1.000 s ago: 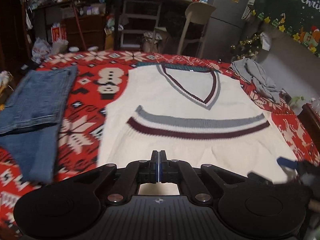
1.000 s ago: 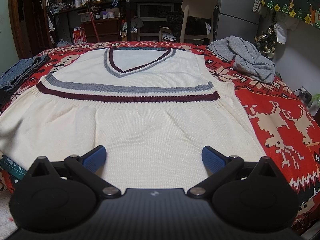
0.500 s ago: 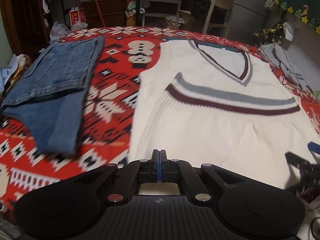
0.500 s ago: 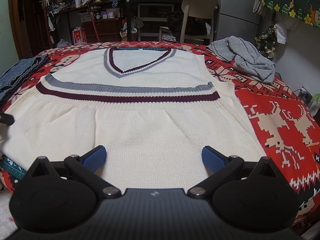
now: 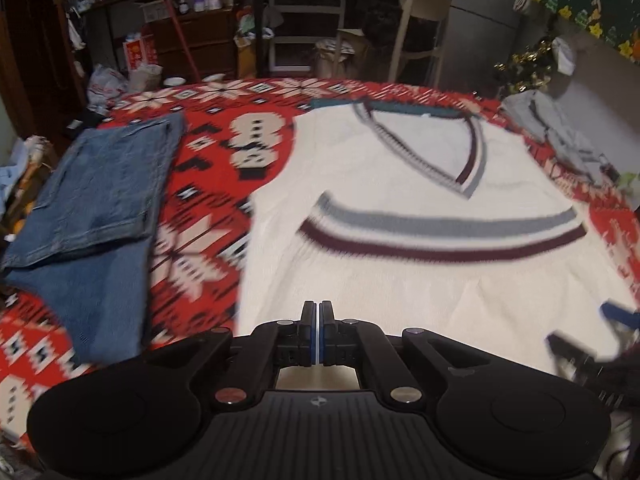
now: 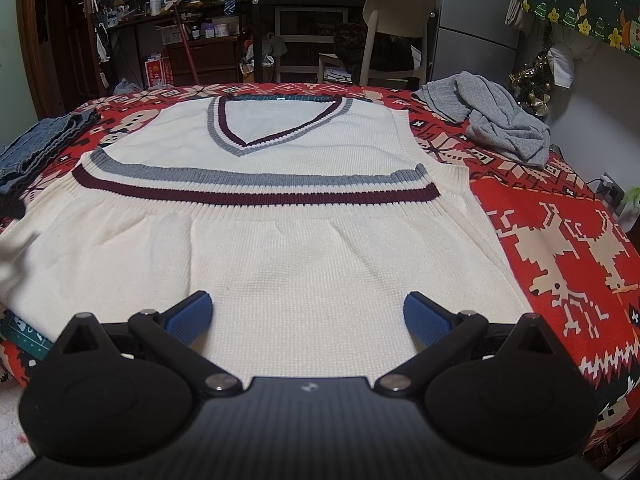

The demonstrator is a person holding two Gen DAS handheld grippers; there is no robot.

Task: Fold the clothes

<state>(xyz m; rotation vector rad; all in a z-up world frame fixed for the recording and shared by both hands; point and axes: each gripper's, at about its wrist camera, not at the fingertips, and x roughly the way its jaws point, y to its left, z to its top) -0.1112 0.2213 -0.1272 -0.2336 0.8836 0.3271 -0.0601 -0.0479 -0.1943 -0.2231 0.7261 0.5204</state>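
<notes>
Cream knit, a sleeveless V-neck vest [image 6: 304, 248], is lying spread flat and face up on a red Christmas-patterned blanket [image 6: 560, 248], and everything else is sitting relative to it. Its neckline is pointing away from both cameras, trimmed in grey and maroon, and 2 stripes, 1 grey and 1 maroon, are running across its chest. Its hem is lying nearest the grippers.

The left gripper [image 5: 319, 320] is hovering over the vest's near left part with its jaws pressed together and nothing between them; whether it is touching the knit cannot be told. The right gripper [image 6: 307, 314] is sitting over the middle of the vest's hem with its 2 blue pads [image 6: 188, 312] standing wide apart and the bare knit showing between them, nothing gripped.

Folded blue jeans [image 5: 100, 192] are lying on the blanket well to the left of the vest. A crumpled grey garment [image 6: 496, 120] is lying beyond the vest's far right shoulder. A pale chair [image 6: 394, 28] is standing past the vest's neckline, behind the blanket's far edge.
</notes>
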